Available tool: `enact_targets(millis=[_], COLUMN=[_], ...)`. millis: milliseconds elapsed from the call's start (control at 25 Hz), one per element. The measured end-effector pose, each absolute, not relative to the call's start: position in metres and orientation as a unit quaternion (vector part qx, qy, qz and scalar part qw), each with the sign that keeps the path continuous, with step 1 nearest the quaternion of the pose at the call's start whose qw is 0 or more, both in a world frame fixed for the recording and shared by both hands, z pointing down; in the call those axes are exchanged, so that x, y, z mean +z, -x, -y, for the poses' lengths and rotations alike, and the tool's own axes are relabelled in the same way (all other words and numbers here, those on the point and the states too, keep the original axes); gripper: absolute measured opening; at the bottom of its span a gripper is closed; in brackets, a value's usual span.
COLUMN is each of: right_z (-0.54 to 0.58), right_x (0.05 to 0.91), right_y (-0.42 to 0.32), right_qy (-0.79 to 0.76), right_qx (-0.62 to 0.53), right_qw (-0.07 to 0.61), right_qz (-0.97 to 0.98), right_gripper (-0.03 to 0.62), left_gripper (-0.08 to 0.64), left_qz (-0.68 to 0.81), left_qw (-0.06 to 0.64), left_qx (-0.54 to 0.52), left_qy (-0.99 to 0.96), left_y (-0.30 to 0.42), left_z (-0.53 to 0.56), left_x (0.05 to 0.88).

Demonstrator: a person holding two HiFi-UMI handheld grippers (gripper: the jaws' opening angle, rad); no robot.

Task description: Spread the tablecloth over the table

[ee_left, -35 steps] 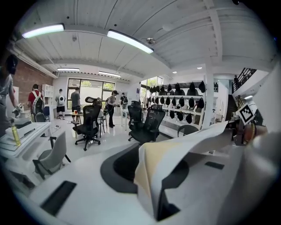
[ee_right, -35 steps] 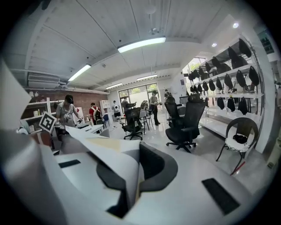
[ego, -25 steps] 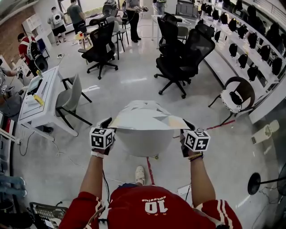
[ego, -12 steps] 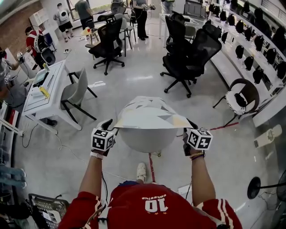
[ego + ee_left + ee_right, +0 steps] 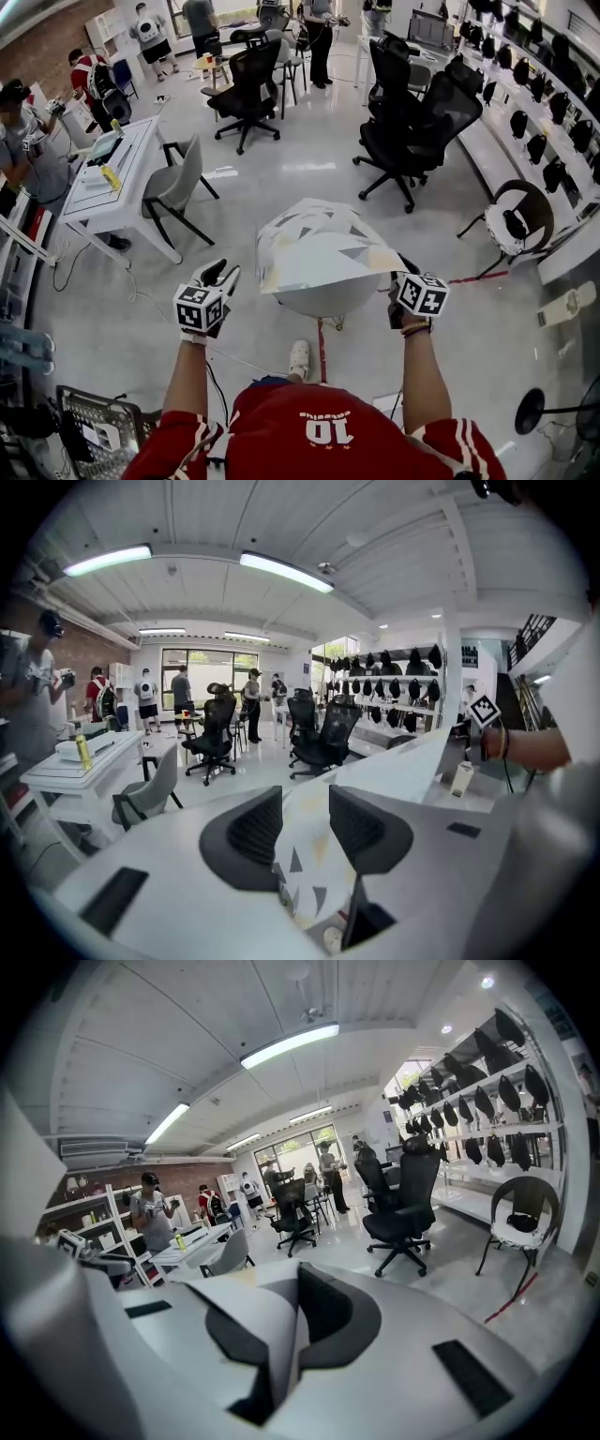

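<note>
1. Slack is the concern on the left. The left hand-held gripper [image 5: 223, 274] hovers just beside the near-left edge of the white tablecloth with grey and yellow triangles [image 5: 319, 246] and touches nothing. Its jaws stand wide apart, having just been closing a little. The cloth shows through the gap in the left gripper view, but the pads do not press on it.
2. The tablecloth lies humped over the round white bench [image 5: 309, 302]. It covers the top, and the bench's curved side is bare below the near hem. The left part droops, while the right part is lifted towards the other gripper.
3. The step in hand looks like retaking the left hem. It would go best if the left jaws met the edge at a spot mirroring the right-hand hold. They should take one layer only and close fully before any pull.
4. The right hand-held gripper [image 5: 399, 270] is clamped on a fold of the tablecloth at its near-right edge, with the cloth pinched flat between the jaws. It should serve as a steady anchor while the left one takes hold.
5. With both sides held, an even outward stretch and a level lowering should flatten the hump and leave equal overhang. A tug from the right alone risks dragging the tablecloth off centre.
</note>
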State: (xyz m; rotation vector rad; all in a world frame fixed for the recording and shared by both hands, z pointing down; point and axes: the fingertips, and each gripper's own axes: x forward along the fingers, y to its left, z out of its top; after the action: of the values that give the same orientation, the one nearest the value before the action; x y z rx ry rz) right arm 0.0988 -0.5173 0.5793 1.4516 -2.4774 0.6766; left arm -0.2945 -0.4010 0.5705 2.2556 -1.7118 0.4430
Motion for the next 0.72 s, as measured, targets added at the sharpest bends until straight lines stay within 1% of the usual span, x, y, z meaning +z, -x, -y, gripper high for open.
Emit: enact_targets(millis=[120, 240, 400, 640, 720], right_z=[0.513, 0.513, 0.51, 0.492, 0.481], right_x=[0.584, 0.587, 0.591, 0.607, 0.614], right_y=[-0.088, -0.088, -0.087, -0.098, -0.103], right_qy=[-0.483, -0.482, -0.471, -0.459, -0.454], right_qx=[0.221, 0.23, 0.214, 0.194, 0.194], right_qw=[0.106, 0.101, 0.134, 0.193, 0.207], right_qz=[0.841, 0.839, 0.845, 0.846, 0.845], right_gripper=[0.018, 0.018, 0.02, 0.109, 0.12], left_gripper=[0.161, 0.16, 0.161, 0.16, 0.16], left_qz=[0.598, 0.591, 0.574, 0.557, 0.552], left_qw=[0.13, 0.125, 0.121, 0.108, 0.106], left_qx=[0.14, 0.132, 0.127, 0.131, 0.13], left_qy=[-0.778, -0.786, -0.8, -0.813, -0.817], left_y=[0.301, 0.288, 0.265, 0.243, 0.236], left_z=[0.401, 0.407, 0.418, 0.426, 0.428], left_x=[0.557, 0.549, 0.545, 0.542, 0.542])
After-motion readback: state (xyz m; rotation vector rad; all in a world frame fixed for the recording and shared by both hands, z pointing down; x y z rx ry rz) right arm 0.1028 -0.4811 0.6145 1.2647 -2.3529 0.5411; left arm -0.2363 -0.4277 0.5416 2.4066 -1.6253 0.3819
